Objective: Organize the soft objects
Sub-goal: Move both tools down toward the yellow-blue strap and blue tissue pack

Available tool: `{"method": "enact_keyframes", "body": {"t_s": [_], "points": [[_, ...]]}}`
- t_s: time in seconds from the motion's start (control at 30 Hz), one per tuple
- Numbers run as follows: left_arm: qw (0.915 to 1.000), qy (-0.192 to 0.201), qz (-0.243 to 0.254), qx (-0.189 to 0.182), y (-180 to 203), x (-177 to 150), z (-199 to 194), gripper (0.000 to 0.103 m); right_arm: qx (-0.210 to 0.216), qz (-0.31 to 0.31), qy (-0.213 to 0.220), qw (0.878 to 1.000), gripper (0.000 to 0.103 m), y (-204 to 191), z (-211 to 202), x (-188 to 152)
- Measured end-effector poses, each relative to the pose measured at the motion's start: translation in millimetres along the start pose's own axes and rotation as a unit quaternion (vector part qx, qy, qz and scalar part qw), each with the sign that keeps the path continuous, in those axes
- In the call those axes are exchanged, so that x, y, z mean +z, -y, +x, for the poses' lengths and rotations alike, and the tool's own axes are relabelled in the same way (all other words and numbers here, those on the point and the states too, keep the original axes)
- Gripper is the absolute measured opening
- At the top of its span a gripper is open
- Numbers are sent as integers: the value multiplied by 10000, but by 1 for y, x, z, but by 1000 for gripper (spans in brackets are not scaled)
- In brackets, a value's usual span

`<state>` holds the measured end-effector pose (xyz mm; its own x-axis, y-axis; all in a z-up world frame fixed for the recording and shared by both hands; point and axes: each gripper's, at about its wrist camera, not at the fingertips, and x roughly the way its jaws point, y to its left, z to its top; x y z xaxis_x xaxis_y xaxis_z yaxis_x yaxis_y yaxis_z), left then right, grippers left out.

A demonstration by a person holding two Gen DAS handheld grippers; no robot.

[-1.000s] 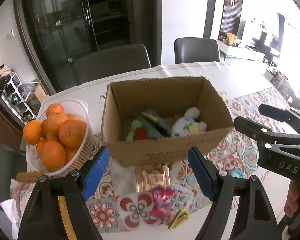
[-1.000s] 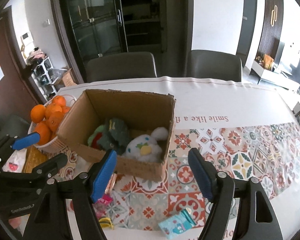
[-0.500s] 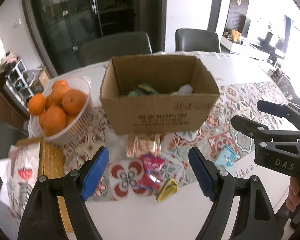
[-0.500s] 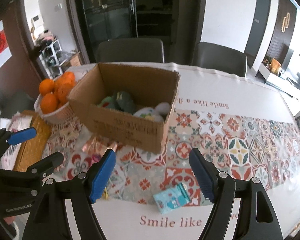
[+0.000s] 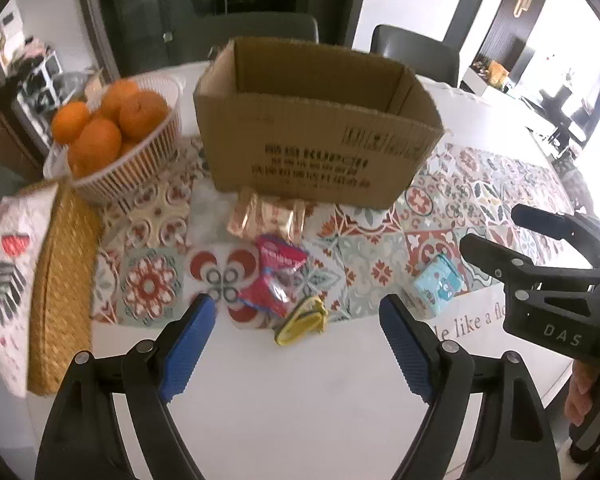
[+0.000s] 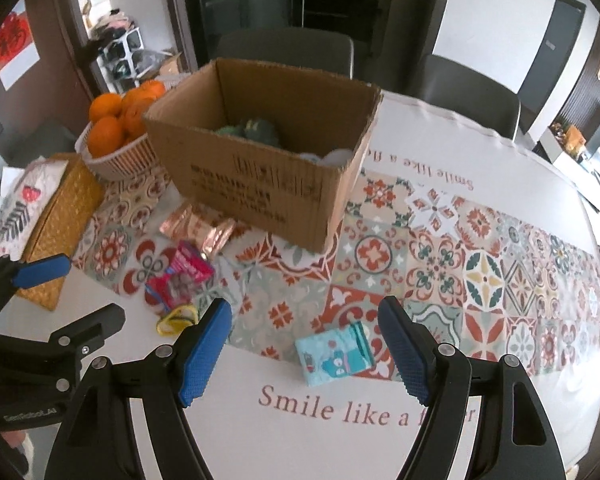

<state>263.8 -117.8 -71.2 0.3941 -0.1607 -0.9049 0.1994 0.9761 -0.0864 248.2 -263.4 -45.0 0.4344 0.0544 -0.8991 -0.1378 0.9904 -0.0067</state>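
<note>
Some plush toys already lie in the cardboard box; red packet, yellow item and blue pouch wait on the bench. Both grippers' fingers are apart, empty.

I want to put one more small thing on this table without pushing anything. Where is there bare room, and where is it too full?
Free: the white cloth nearest the cameras, before the blue packet, and the tiled strip right of the cardboard box. Crowded: in front of the box, around the gold wrappers, pink packet and yellow item, up to the orange basket.
</note>
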Motion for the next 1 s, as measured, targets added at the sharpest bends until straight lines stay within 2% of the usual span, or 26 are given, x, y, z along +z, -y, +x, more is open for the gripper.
{"method": "enact_keyframes", "body": {"t_s": [0.17, 0.43, 0.53, 1.0], "points": [[9995, -237, -201, 40, 3, -9, 16, 84, 102, 47, -315, 9994, 77, 8, 16, -6], [9968, -668, -418, 112, 4, -13, 48, 84, 193, -61, -1049, 9943, 77, 16, 58, -16], [9951, -790, -541, 238, 1, -14, 60, 84, 129, -133, -1204, 9926, 77, 19, 69, -19], [9876, -1227, -945, 239, 0, -16, 109, 84, 32, -306, -1668, 9855, 77, 27, 106, -25]]}}
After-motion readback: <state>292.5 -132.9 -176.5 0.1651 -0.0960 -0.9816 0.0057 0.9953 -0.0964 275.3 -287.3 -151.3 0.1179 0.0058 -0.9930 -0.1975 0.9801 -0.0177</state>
